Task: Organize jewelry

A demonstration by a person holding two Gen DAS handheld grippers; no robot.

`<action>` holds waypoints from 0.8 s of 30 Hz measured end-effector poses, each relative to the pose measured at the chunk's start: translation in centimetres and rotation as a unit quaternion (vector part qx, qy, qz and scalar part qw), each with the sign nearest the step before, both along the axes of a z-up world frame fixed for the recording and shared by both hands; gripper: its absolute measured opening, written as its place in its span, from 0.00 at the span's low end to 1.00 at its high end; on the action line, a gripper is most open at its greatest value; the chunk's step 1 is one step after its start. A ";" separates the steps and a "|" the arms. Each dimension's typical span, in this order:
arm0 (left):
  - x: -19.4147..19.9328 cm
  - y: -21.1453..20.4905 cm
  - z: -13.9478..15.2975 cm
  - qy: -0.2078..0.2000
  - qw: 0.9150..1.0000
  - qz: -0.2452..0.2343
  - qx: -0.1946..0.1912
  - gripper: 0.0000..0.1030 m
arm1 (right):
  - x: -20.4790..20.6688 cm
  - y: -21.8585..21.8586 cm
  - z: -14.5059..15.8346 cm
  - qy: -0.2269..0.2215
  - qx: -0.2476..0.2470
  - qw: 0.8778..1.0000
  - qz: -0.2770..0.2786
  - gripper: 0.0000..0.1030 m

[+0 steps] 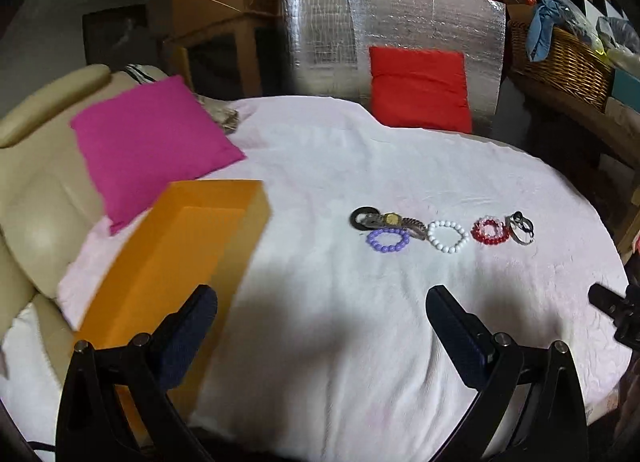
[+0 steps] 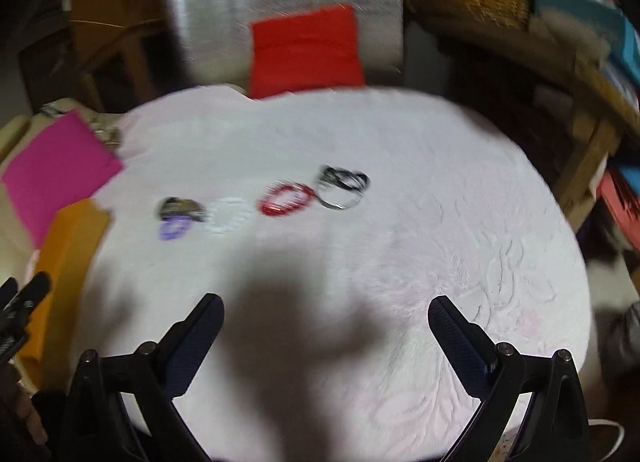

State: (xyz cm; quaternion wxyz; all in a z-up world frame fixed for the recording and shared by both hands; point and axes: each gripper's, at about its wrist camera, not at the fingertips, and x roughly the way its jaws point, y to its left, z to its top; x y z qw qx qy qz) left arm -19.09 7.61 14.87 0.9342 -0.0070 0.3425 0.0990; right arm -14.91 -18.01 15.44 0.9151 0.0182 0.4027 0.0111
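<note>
A row of jewelry lies on the white cloth: a watch with a dark ring (image 1: 386, 221), a purple bead bracelet (image 1: 388, 241), a white bead bracelet (image 1: 447, 237), a red bead bracelet (image 1: 490, 231) and black and silver bangles (image 1: 521, 227). An open orange box (image 1: 176, 258) sits at the left. My left gripper (image 1: 320, 306) is open and empty, above the cloth, short of the row. My right gripper (image 2: 326, 314) is open and empty; its blurred view shows the red bracelet (image 2: 285, 199), the bangles (image 2: 343, 186), the white bracelet (image 2: 228, 214) and the purple bracelet (image 2: 174, 228).
A pink cushion (image 1: 152, 146) rests on a beige sofa (image 1: 36, 198) at the left. A red cushion (image 1: 418, 88) leans on a silver foil panel (image 1: 392, 22) behind the table. A wicker basket (image 1: 560, 62) stands at the back right. The right gripper's tip (image 1: 612, 310) shows at the right edge.
</note>
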 end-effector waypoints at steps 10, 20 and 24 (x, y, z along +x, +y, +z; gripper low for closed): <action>-3.4 -0.6 4.2 -0.028 0.999 -0.042 0.007 1.00 | -5.7 3.4 4.8 -0.025 -0.027 0.999 0.028 1.00; -2.5 -1.3 4.6 -0.028 0.999 -0.034 0.019 1.00 | -5.2 3.7 5.6 -0.046 -0.025 0.998 0.022 1.00; -2.7 -1.9 4.5 -0.029 0.998 -0.045 0.020 1.00 | -5.4 3.9 5.6 -0.053 -0.027 0.998 0.019 1.00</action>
